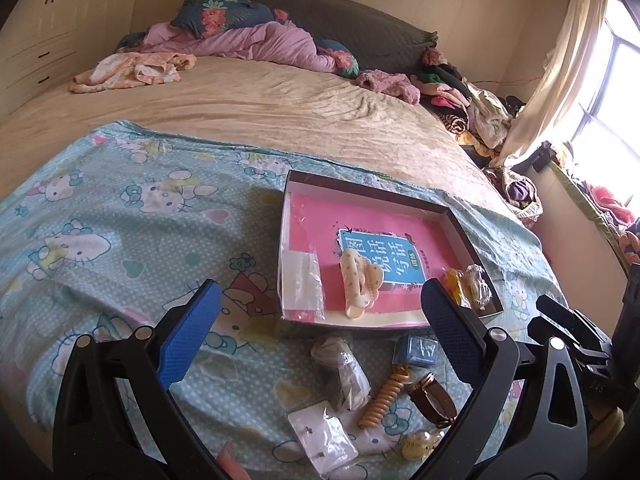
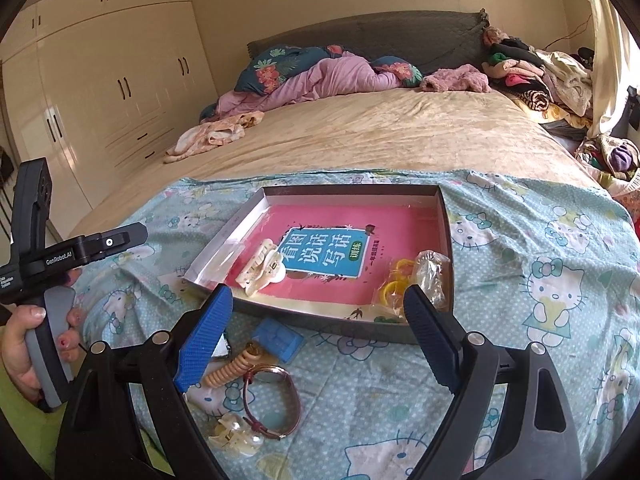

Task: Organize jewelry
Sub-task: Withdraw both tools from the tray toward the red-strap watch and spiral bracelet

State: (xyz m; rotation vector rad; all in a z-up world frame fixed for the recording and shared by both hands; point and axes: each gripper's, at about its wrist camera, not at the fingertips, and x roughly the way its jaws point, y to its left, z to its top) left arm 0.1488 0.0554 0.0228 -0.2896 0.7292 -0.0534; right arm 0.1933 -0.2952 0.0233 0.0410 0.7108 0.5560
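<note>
1. Tray (image 2: 446, 236): shallow, rectangular, dark card walls, on the cartoon-cat sheet (image 2: 560, 280) at the foot of the bed (image 2: 380, 136). Floor lined by a pink book (image 2: 320, 256) with a blue title panel
2. In tray: cream dotted claw clip (image 2: 262, 272) at near left, lying on the book; clear bag (image 1: 302, 284) along the left wall; yellow rings (image 2: 394, 280) and a crinkled clear packet (image 2: 432, 276) in the near right corner
3. Outside tray, on sheet just before its near wall: blue box (image 2: 280, 338), tan coil tie (image 2: 230, 372), watch (image 2: 276, 404) with dark red strap, pearly clip (image 2: 236, 434). Left view adds a grey bagged item (image 1: 344, 372) and a white earring card (image 1: 324, 442) in plastic
4. Left gripper (image 1: 320, 328): blue ribbed pads wide apart, nothing between them, above the loose pieces
5. Right gripper (image 2: 320, 336): pads spread wide, empty; its left pad hides part of the tie
6. A hand (image 2: 24, 348) grips the left gripper's handle
</note>
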